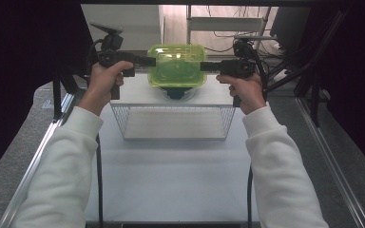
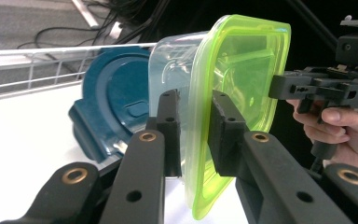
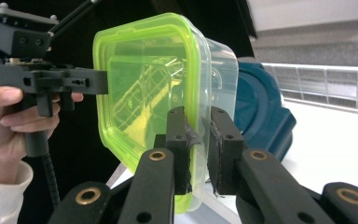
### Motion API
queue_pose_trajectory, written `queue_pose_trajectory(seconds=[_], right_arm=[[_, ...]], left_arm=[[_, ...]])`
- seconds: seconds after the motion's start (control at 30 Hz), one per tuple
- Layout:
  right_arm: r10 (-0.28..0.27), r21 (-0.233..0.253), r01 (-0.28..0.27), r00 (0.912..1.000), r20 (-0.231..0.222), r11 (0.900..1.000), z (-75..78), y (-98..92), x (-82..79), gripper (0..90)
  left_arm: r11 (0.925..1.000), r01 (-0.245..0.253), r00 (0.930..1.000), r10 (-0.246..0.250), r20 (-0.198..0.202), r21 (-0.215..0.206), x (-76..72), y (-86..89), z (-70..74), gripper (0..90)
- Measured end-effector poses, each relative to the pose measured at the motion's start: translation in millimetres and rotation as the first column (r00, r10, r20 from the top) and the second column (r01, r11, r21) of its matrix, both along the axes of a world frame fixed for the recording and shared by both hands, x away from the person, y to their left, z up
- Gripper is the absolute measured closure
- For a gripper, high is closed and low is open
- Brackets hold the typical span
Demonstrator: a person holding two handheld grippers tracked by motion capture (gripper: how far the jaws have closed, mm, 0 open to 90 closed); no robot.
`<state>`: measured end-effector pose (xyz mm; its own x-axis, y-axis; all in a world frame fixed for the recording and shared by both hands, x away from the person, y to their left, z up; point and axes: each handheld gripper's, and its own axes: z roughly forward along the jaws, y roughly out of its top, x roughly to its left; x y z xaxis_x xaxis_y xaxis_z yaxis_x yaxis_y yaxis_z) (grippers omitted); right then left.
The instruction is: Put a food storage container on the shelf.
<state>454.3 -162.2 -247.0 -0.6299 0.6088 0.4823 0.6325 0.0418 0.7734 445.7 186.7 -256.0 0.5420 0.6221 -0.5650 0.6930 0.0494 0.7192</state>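
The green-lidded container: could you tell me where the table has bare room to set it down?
Free: the white table between the wire basket and the near edge. Crowded: behind the basket, where a blue lid sits under the green-lidded container.

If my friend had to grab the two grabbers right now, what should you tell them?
Left gripper: shut on the rim of the container with the green lid, on its left side.
Right gripper: shut on the rim at the opposite side.
The container is held up above the far end of the table, beyond the wire basket.
A dark blue container rests on the table just under it.
Done: the lidded container is gripped at both ends.
Left: probably setting it down, maybe in the basket. Keep both grips firm.
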Motion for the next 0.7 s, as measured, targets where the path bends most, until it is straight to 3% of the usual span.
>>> queue_pose_trajectory(seconds=[0.17, 0.37, 0.5, 0.6, 0.7], right_arm=[[-0.010, 0.043, 0.012, 0.9988, -0.048, 0.999, -6.9, -1.2, 15.1, 78.3], [-0.041, 0.085, 0.050, 0.9933, -0.108, 0.995, -11.7, 0.2, 31.0, 74.4], [-0.072, 0.113, 0.092, 0.9820, -0.175, 0.989, -19.6, 3.3, 39.9, 69.4], [-0.100, 0.129, 0.125, 0.9776, -0.185, 0.984, -23.9, 6.1, 40.0, 67.2], [-0.115, 0.158, 0.145, 0.9759, -0.186, 0.977, -26.5, 7.8, 39.1, 55.0]], left_arm=[[0.9983, -0.019, 0.9997, 0.018, -0.017, -0.055, 11.1, 2.8, -7.4, 75.8], [0.9914, -0.042, 0.9960, 0.032, -0.083, -0.124, 26.8, 5.9, -18.7, 73.6], [0.9886, -0.065, 0.9930, 0.051, -0.107, -0.136, 34.7, 6.3, -27.1, 70.0], [0.9831, -0.070, 0.9922, 0.051, -0.114, -0.169, 36.8, 6.8, -32.5, 64.5], [0.9870, -0.079, 0.9928, 0.065, -0.100, -0.140, 36.6, 4.2, -32.4, 58.3]])
